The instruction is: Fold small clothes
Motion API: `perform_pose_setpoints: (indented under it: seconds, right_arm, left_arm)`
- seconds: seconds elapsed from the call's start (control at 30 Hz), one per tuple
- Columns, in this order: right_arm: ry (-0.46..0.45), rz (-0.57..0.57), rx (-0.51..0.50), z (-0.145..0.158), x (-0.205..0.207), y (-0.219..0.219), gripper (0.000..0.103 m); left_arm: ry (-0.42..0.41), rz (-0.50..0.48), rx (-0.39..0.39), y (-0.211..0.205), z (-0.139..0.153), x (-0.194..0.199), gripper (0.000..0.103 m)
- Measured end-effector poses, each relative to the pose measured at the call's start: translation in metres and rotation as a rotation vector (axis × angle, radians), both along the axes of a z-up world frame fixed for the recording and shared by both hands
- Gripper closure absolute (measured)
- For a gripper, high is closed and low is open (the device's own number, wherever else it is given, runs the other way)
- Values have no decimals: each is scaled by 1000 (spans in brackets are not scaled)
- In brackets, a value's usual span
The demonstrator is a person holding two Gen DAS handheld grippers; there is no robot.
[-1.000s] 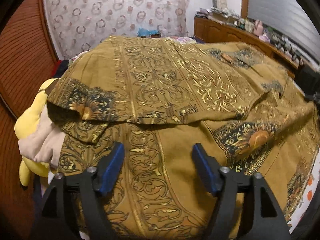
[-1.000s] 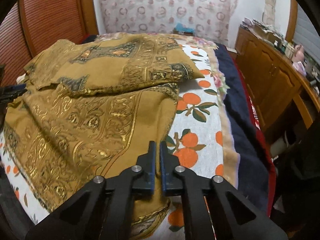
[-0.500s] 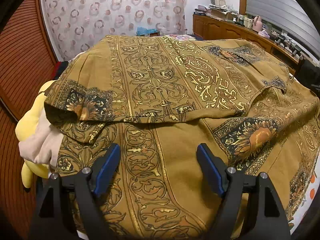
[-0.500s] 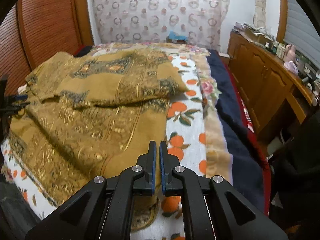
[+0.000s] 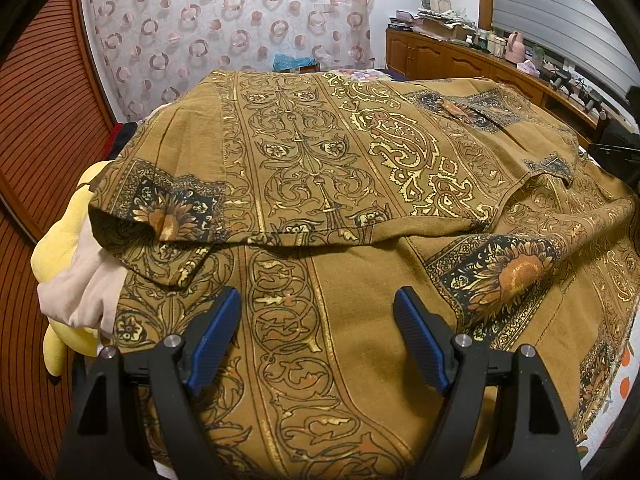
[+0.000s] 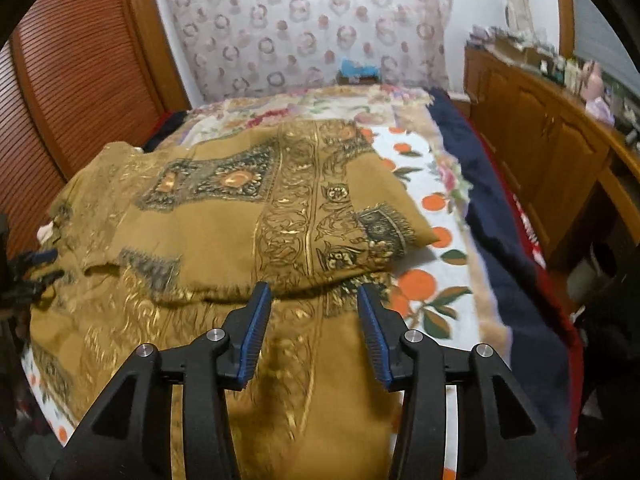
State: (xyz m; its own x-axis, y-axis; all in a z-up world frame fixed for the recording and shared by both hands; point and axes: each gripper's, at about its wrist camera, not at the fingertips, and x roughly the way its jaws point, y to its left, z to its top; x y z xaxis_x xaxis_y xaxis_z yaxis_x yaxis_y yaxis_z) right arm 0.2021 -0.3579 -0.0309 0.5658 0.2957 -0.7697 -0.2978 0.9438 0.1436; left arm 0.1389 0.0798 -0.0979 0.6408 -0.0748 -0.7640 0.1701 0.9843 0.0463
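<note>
Right gripper (image 6: 312, 322): shut half a second ago, now spread wide and holding nothing.
Left gripper (image 5: 316, 334): wide apart as before, empty.
Garment (image 5: 320, 168): mustard printed cloth on the bed, its folded edge just ahead of both.
Meaning: one fold probably laid and released; next grab pending.

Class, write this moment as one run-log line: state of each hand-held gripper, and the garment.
left hand-held gripper: open, over garment | right hand-held gripper: open, empty | mustard patterned garment: top part folded over, on bed
</note>
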Motion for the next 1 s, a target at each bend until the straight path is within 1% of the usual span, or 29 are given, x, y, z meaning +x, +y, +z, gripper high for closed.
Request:
perform_pose_setpoints:
  seconds: [0.2,0.3,0.4,0.47,0.53,0.6,0.63,0.77,0.87,0.93,0.97,1.0]
  right_arm:
    - [51,-30,2,-12,16,11,58]
    - [75,-47,8,-19,22,12,57]
    - [71,-53,26,-20,24,13,57]
    - [71,-50,43,-19,25,14,57]
    - [67,-51,40,-18,26,15,57]
    - [68,-53,48,-18,28,16,57]
    - [68,-55,49,-18,29,16,57]
    - [67,-59,46,-18,32,18,58]
    - [65,-58,34,-19,35,20,58]
    - [61,-59,20,-19,36,22,62]
    - [58,-62,14,-19,36,22,64]
    - [55,-61,11,-19,36,22,67]
  left_arm:
    - [-6,8,-9,1,2,0,23]
    - [-17,28,-67,9,8,-1,23]
    - [-54,72,-140,25,20,-3,23]
    - [-79,127,-191,42,30,-2,28]
    - [-84,179,-229,58,35,0,40]
    - [-85,212,-260,71,37,3,44]
    - [-82,222,-263,75,37,4,48]
    - [-63,257,-234,82,34,12,48]
    - [-47,265,-216,80,29,19,48]
    - [-42,268,-209,80,25,25,50]
    - [-47,256,-211,79,25,27,56]
    - [-46,249,-206,78,26,29,70]
